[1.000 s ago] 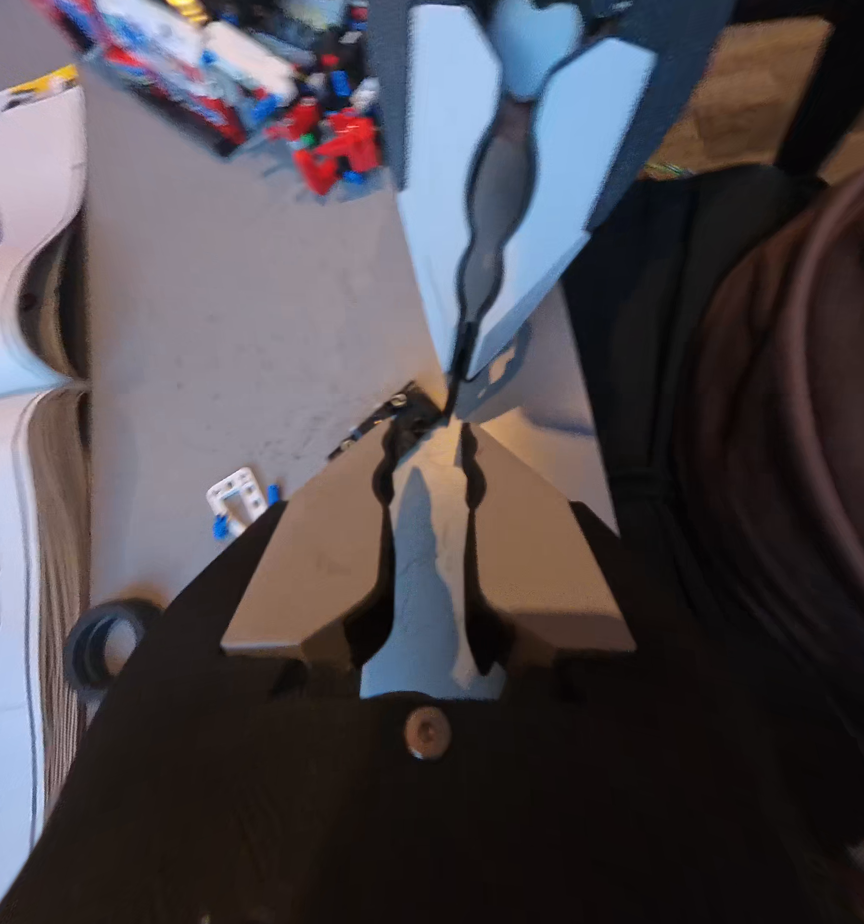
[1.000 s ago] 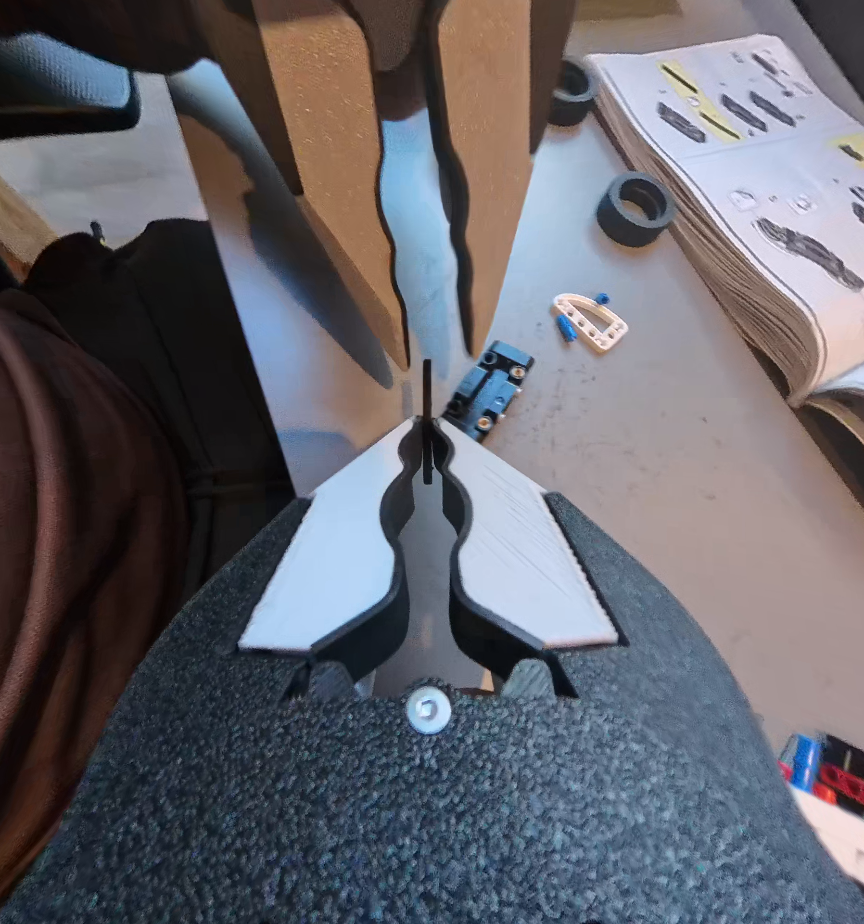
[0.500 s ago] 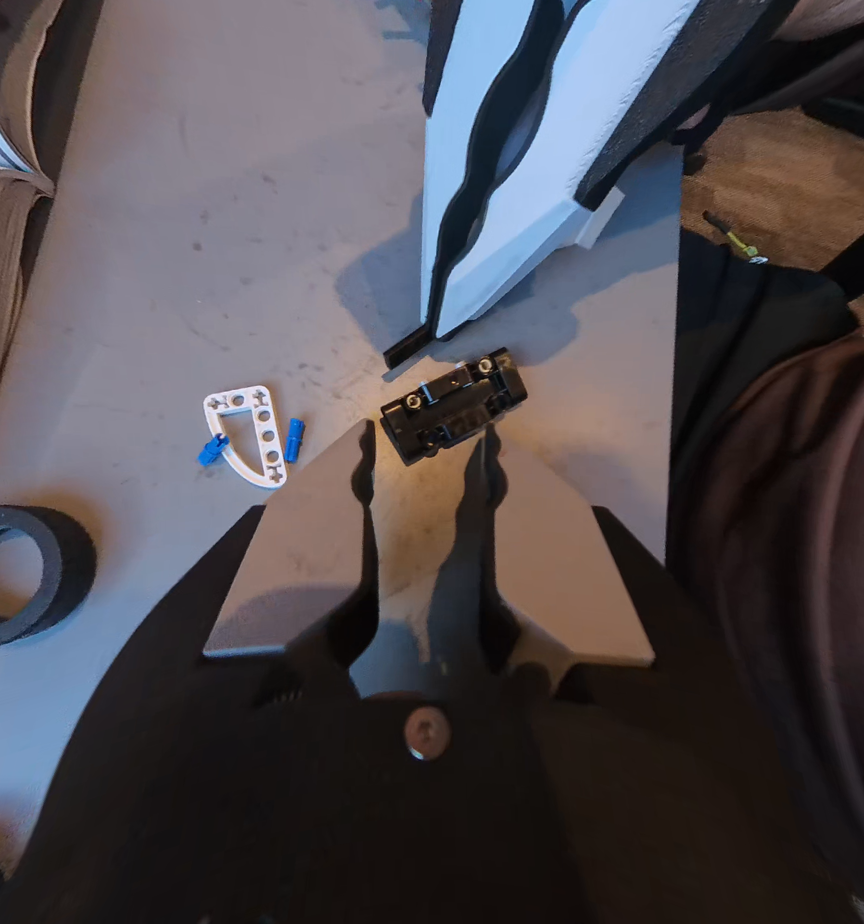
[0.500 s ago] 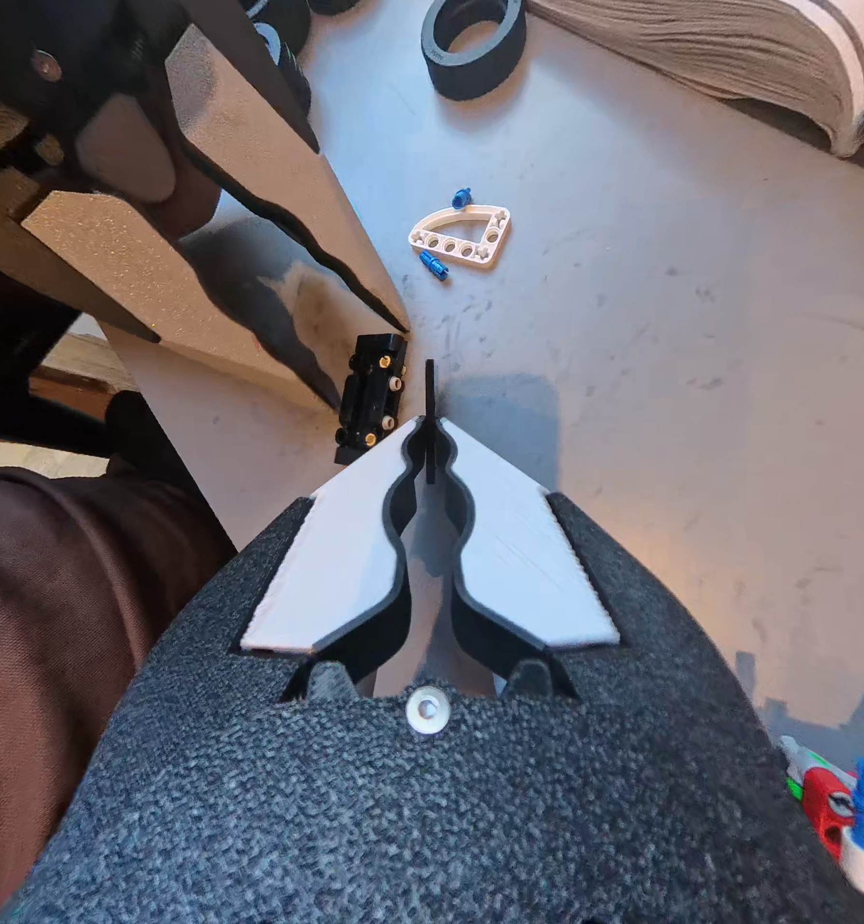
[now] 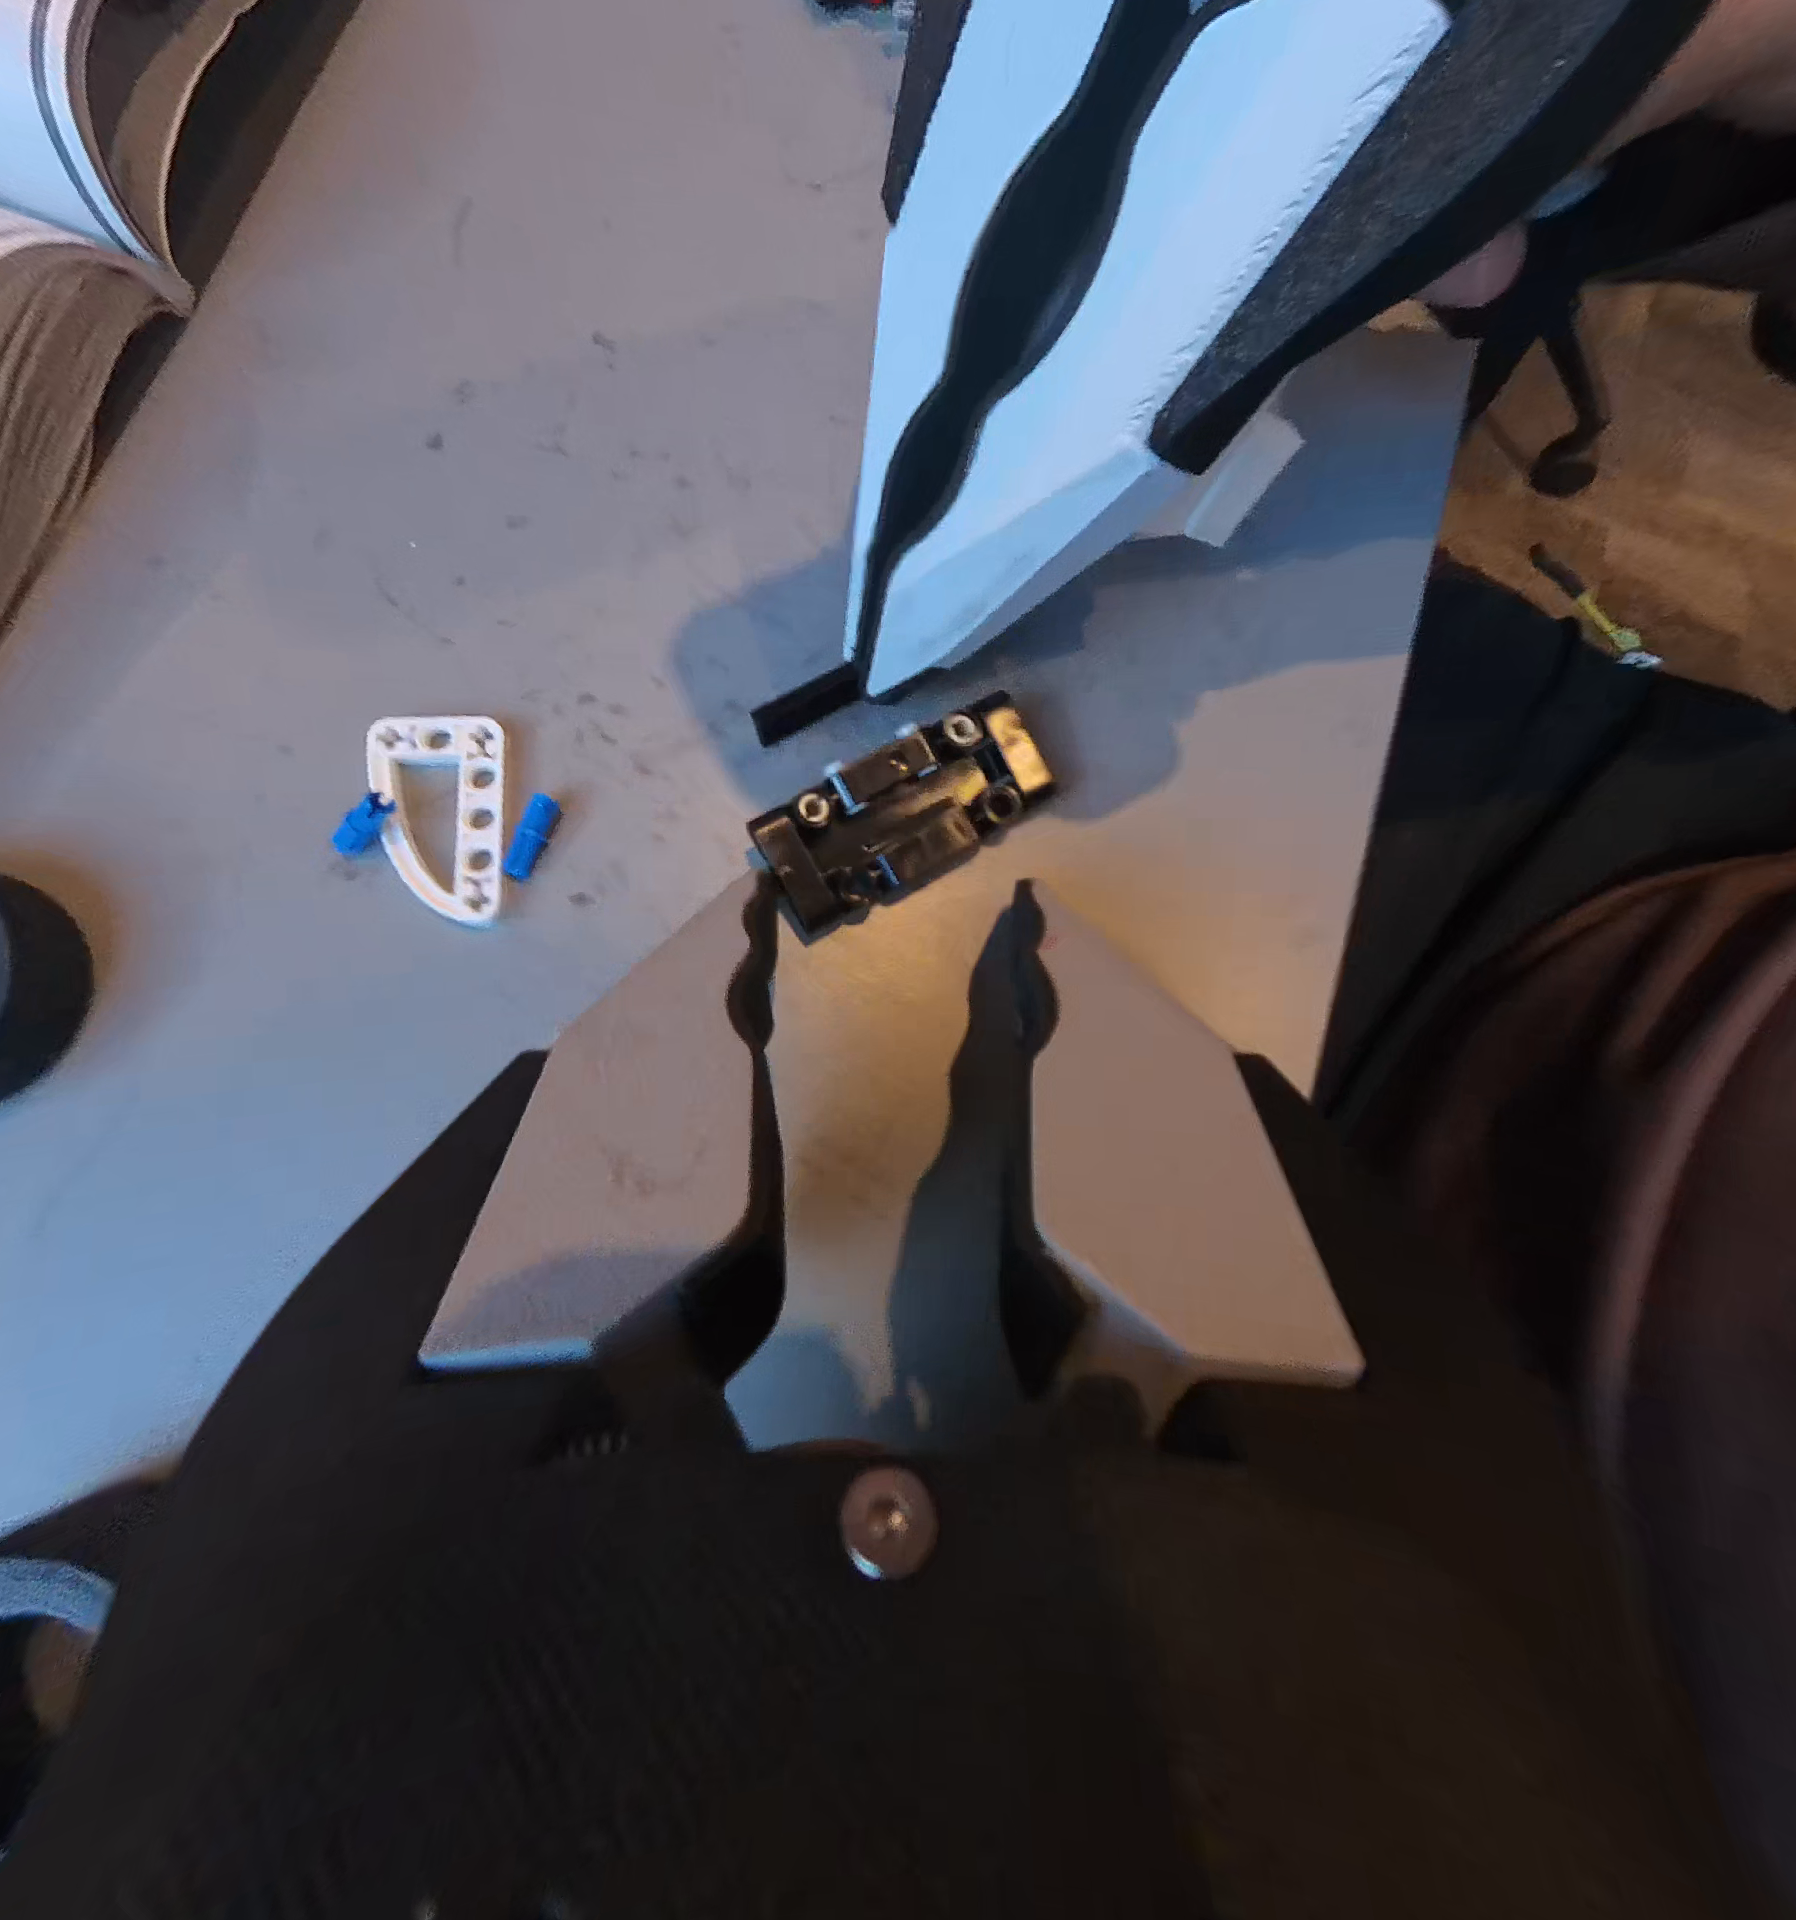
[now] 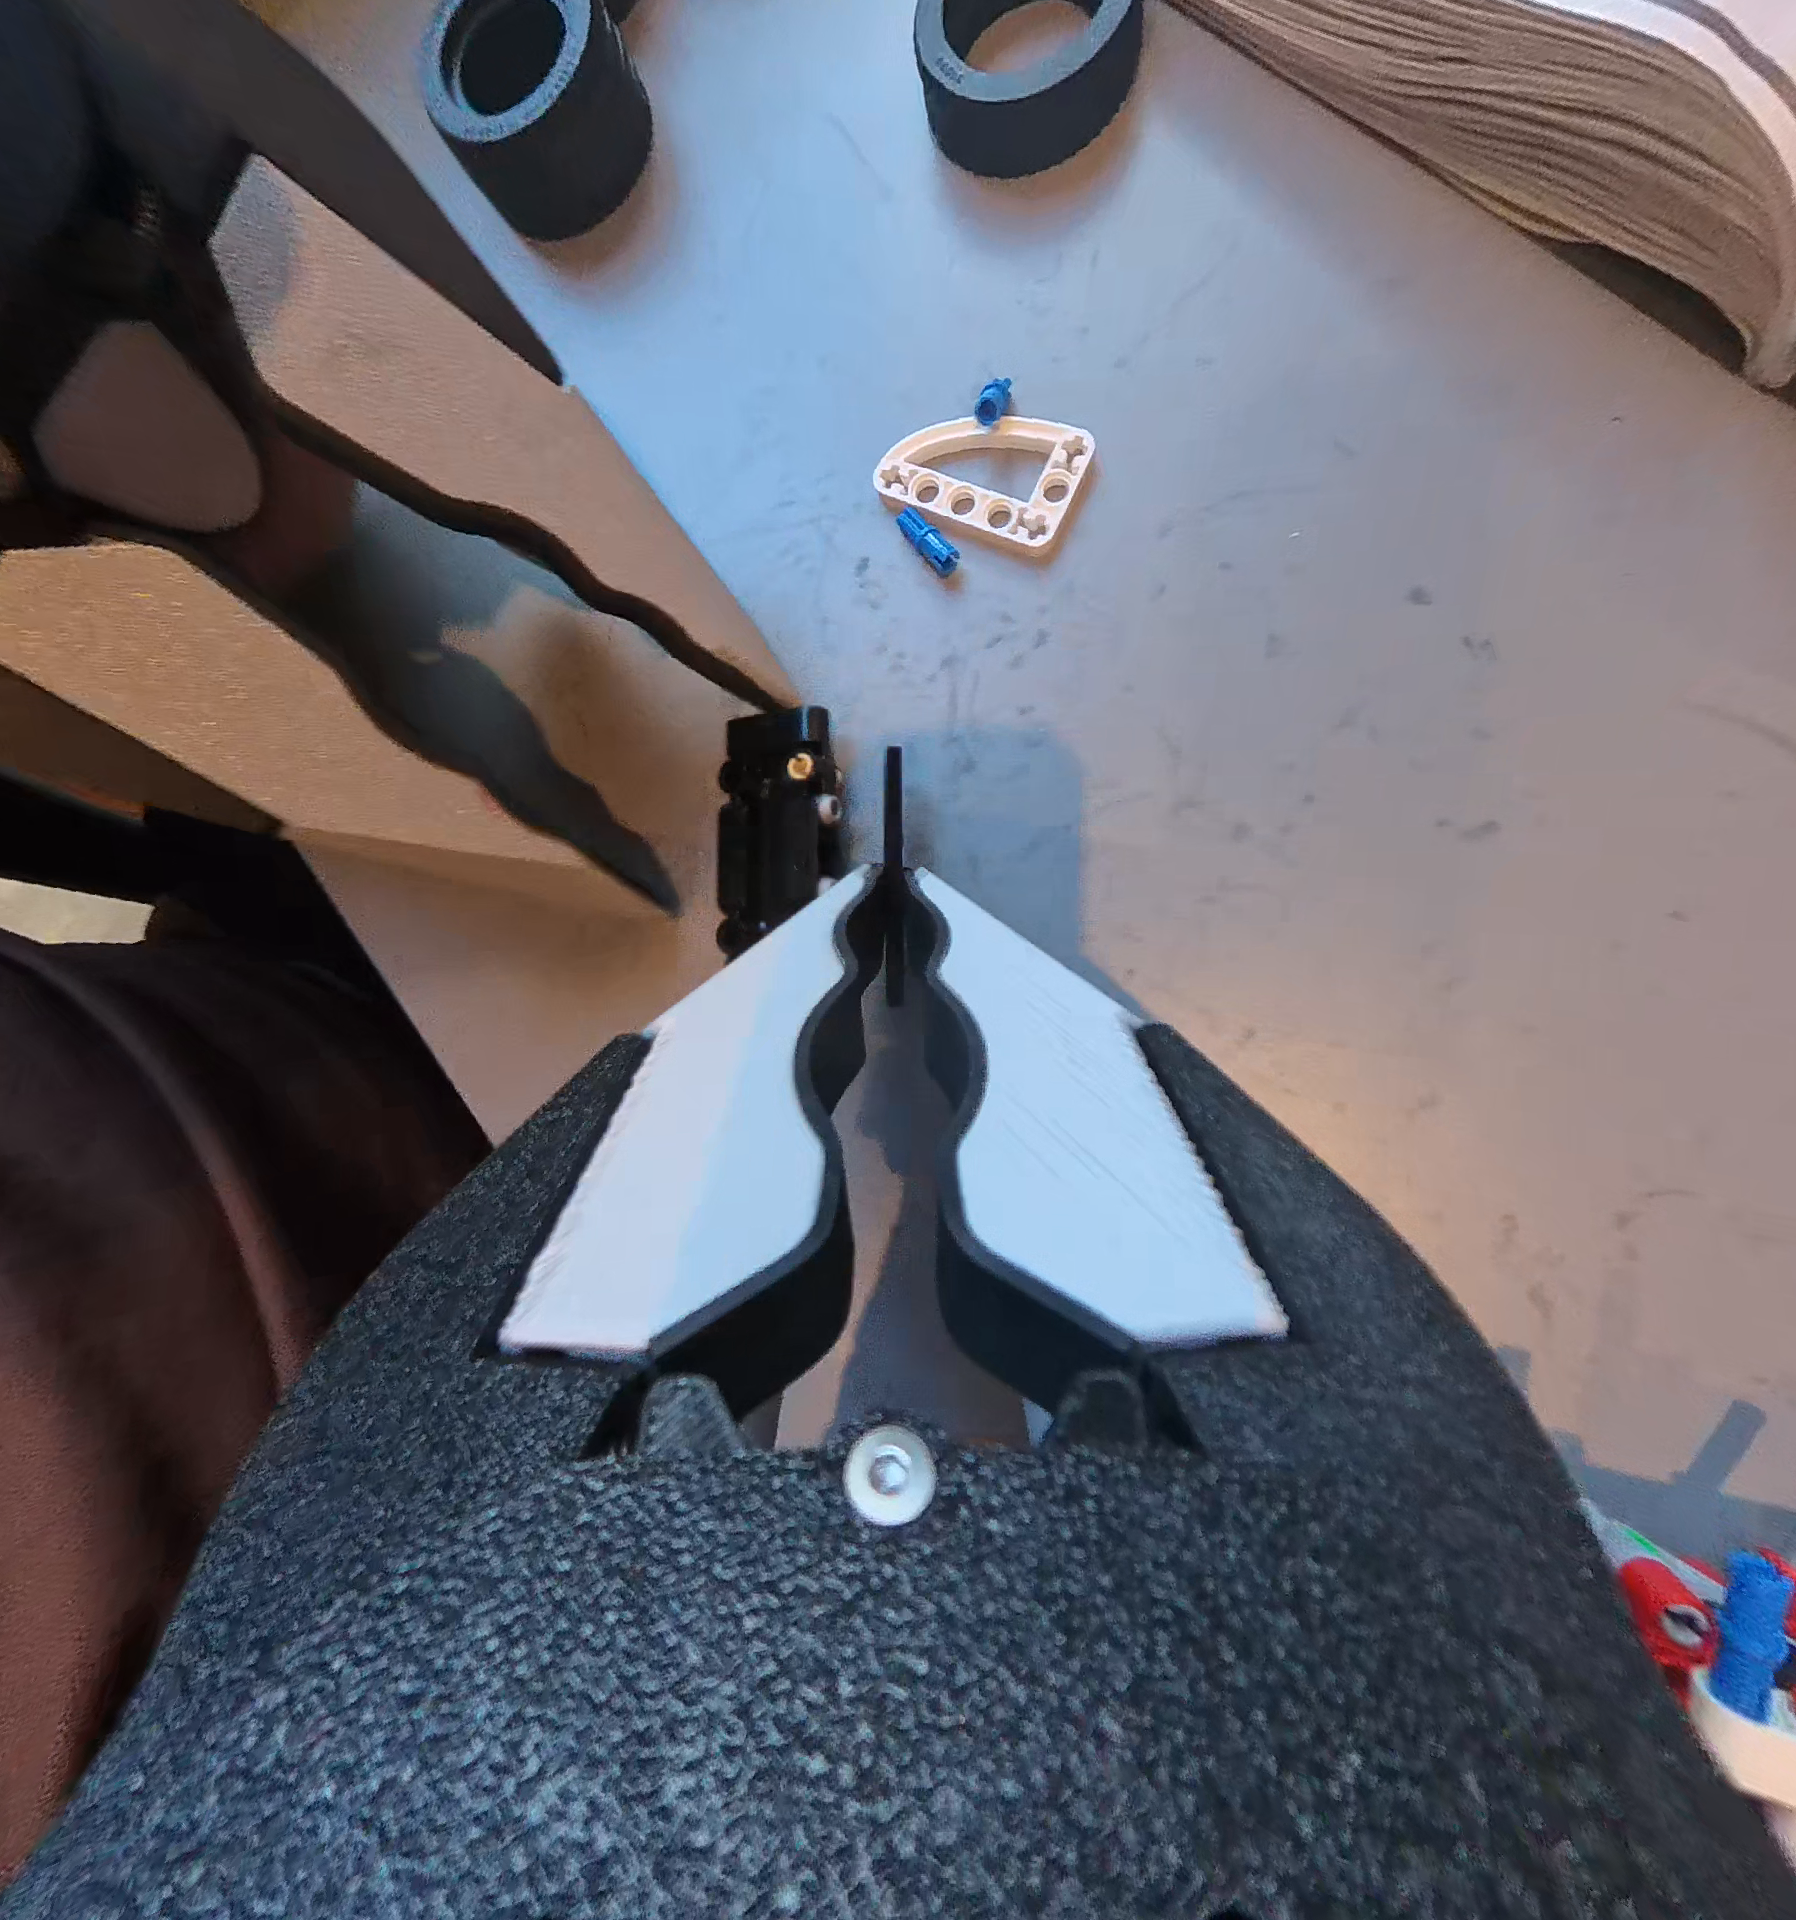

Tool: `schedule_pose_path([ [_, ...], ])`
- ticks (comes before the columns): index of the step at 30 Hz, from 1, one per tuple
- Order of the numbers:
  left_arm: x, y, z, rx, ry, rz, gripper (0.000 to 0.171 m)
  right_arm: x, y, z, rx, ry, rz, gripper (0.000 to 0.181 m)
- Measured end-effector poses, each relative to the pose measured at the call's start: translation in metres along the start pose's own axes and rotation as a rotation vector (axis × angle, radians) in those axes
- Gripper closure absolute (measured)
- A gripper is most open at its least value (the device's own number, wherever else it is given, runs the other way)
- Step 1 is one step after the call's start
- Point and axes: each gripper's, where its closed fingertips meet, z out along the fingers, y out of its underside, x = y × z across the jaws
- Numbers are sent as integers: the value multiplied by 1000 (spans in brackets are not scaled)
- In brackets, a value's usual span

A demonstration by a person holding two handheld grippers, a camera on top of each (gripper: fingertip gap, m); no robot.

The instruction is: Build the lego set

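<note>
A small black lego assembly (image 5: 899,805) lies on the grey table (image 5: 458,416), near its front edge. My left gripper (image 5: 889,904) is open and empty, with its fingertips just short of the assembly on either side. It also shows in the right wrist view (image 6: 728,800), straddling the assembly (image 6: 774,821). My right gripper (image 6: 889,878) is shut on a thin black piece (image 6: 892,821) that sticks out past its tips, right beside the assembly. In the left wrist view this piece (image 5: 806,707) touches or nearly touches the table.
A white curved technic piece (image 5: 447,816) lies to the left with two blue pins (image 5: 530,821) beside it. Two black tyres (image 6: 1029,73) and an open instruction book (image 6: 1600,156) lie farther off. A red, blue and white build (image 6: 1756,1662) sits by my right gripper. The table edge (image 5: 1393,727) is close. The grippers are tip to tip, or close to it.
Both grippers have come down close to the table around the black assembly. My left gripper has opened wider. The right gripper has kept its hold on the thin black piece.
</note>
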Motion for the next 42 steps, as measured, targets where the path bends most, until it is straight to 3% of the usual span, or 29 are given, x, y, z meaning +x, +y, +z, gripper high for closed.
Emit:
schedule_pose_path([
  [3,1,6,-6,10,-24,31,125,-5,-1,0,16,-18,-46,179],
  [7,-16,3,-10,-17,-64,220,123,-8,0,2,0,-21,-95,179],
  [10,-15,-2,-7,-17,65,373,129,-3,-1,1,-5,15,-114,179],
  [16,-8,2,-4,-76,241,495,128,-1,1,-5,17,25,-105,179],
  [19,-4,6,-3,-107,290,501,133,-2,2,-6,16,13,-130,179],
  [24,2,8,-4,-103,243,404,149,-6,4,-6,2,-12,-172,179],
  [29,10,10,-5,-50,158,312,141,-14,6,-4,-11,-50,-275,179],
  [34,3,9,-11,-31,134,394,132,-18,5,-5,-28,-74,-375,179],
  [42,6,1,-5,-23,183,632,121,-17,4,-6,-56,-74,-378,179],
])
